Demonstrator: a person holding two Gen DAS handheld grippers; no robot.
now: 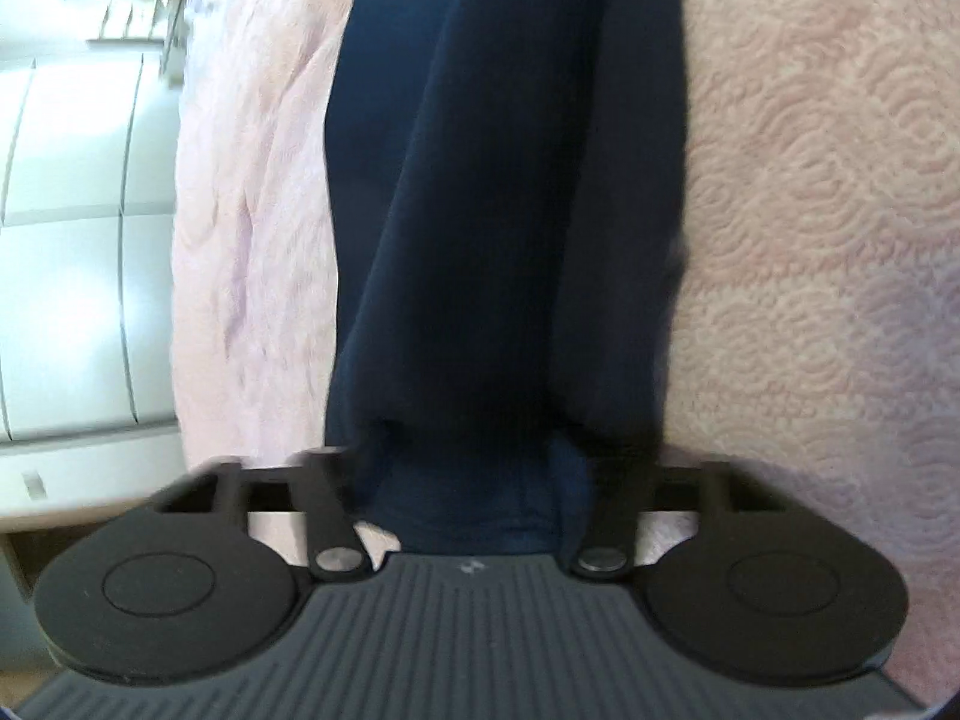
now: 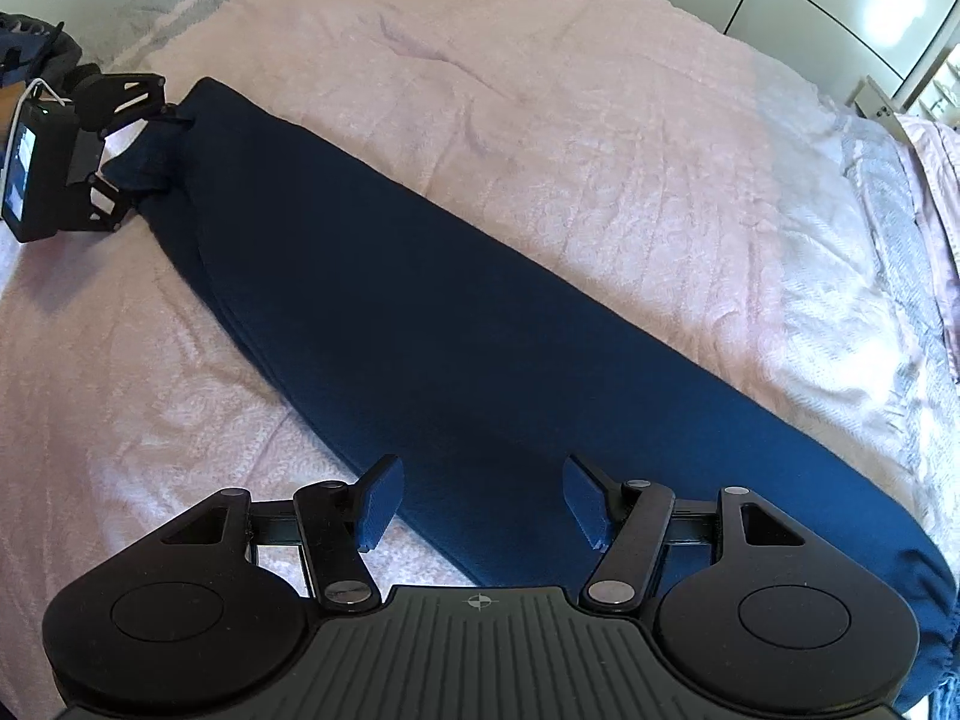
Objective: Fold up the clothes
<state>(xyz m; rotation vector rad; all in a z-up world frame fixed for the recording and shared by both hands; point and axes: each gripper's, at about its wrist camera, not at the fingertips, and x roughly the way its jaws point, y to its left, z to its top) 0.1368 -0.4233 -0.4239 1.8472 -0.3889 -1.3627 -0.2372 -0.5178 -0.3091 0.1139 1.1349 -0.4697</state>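
A long navy garment (image 2: 420, 312), folded into a narrow strip, lies diagonally on the pink bedspread (image 2: 540, 120). In the left wrist view the same garment (image 1: 498, 180) runs straight away from me. My left gripper (image 1: 468, 462) is at its far end, jaws spread wide, with the bunched end of the cloth between them; the cloth hides the fingertips. The right wrist view shows that left gripper (image 2: 153, 150) at the upper left, straddling the strip's end. My right gripper (image 2: 480, 498) hovers open over the strip near its other end, blue pads (image 2: 378, 501) apart, holding nothing.
The bed fills most of both views, with a grey-striped blanket edge (image 2: 888, 228) at the right. White wardrobe doors (image 1: 78, 192) stand beyond the bed's left side. A dark sleeve (image 2: 36, 48) is behind the left gripper.
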